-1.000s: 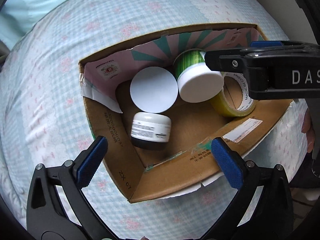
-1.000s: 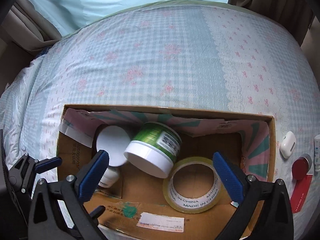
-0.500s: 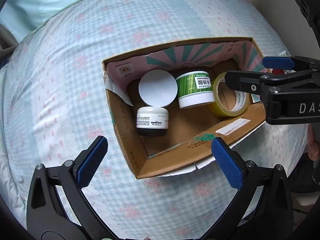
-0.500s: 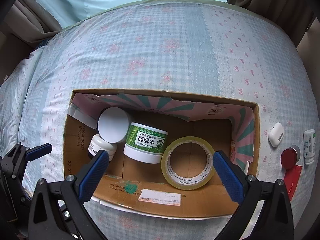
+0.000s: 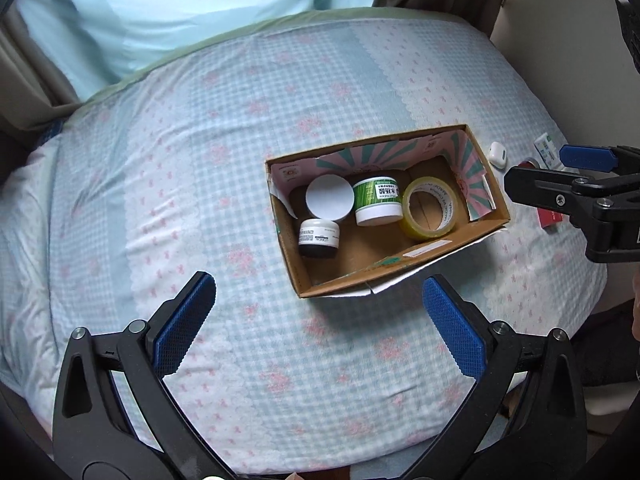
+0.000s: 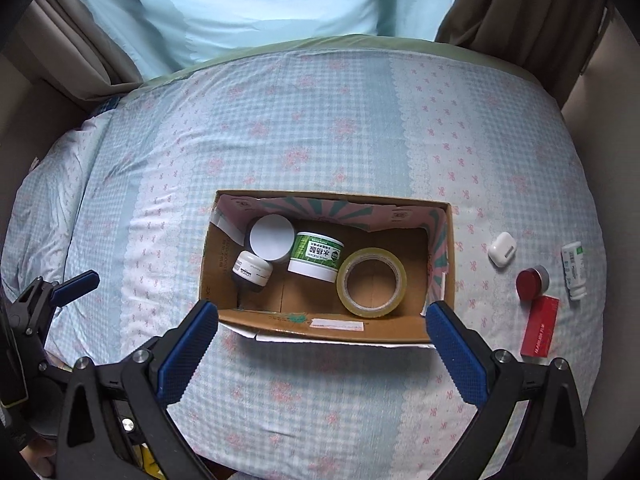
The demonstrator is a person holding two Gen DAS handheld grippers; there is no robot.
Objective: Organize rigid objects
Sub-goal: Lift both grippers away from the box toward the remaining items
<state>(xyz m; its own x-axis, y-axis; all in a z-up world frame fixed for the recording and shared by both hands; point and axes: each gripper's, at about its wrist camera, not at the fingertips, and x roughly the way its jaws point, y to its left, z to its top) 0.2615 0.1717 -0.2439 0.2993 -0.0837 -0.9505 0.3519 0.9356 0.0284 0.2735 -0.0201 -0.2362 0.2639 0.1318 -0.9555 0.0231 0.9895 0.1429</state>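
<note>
An open cardboard box sits on the checked bedspread. It holds a white-lidded round jar, a green jar with a white lid, a yellowish tape roll and a small white-and-black jar. My right gripper hovers open and empty above the box's near wall. In the left wrist view my left gripper is open and empty, over the bedspread near the box's front corner. The green jar and tape roll show there too.
Right of the box lie a white earbud case, a red-capped pot, a red carton and a white tube. Curtains and a pale blue cloth stand beyond the bed's far edge. Bedspread left of the box is bare.
Both grippers have risen and pulled back from the box, so it looks smaller. The green jar, tilted a second ago, has settled beside the tape roll.
</note>
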